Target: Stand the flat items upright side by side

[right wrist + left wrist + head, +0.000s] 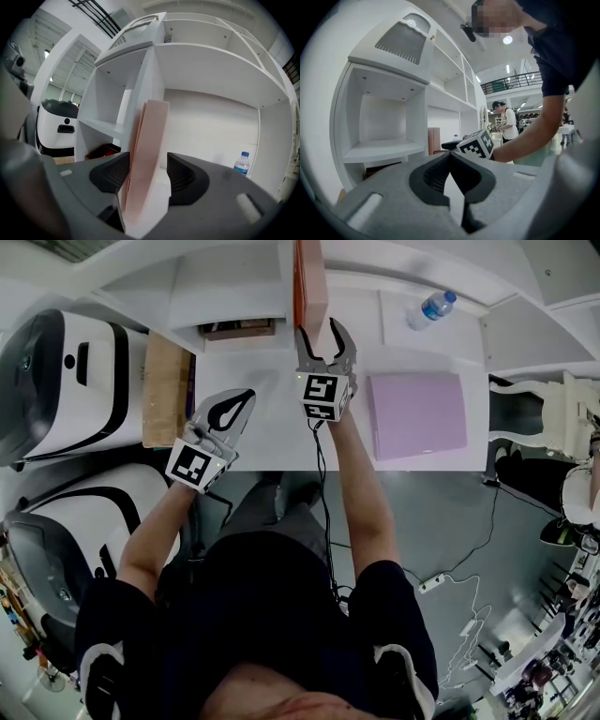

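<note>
Jaws of the right gripper stand apart in the head view, one on each side of the orange book. That book is up on edge at the back of the bench, beside the shelf unit. A pink book lies flat just to its right, well short of the bottle. The left gripper hovers over the bench, empty.

From the left gripper view, the left gripper has its jaws pressed together on nothing.

From the right gripper view, the right gripper straddles the orange book with a clear gap at the right pad, so nothing is clamped.

Both books look stiff, thin and smooth-covered. They are probably light but tip easily on a narrow edge, so grip across the covers, low down.
</note>
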A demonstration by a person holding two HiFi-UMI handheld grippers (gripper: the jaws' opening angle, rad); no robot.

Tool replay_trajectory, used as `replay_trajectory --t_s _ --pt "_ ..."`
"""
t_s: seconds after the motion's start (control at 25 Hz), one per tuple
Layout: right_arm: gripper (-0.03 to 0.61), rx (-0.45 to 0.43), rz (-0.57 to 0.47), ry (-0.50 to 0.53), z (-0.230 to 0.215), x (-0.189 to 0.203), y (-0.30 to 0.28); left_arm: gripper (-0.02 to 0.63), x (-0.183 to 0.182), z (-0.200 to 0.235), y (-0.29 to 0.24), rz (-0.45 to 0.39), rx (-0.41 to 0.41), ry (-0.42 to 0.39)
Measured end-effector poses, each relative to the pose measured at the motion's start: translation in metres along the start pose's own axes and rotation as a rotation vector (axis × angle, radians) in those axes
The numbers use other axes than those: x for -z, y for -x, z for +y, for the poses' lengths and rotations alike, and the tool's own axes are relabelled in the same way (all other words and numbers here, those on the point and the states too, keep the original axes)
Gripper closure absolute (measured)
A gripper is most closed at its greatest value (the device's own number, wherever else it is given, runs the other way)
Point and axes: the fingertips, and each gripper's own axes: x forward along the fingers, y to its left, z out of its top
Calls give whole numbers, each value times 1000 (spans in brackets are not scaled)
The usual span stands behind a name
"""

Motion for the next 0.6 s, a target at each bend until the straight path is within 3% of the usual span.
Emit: replay_trajectory --t_s 0.28,0.6 --pt "331 -27 -37 -51 3 -12 27 611 -6 -5 -1 -9 14 -2" --pt "328 -75 -30 -280 -8 -25 130 611 -25 -32 -15 -44 90 24"
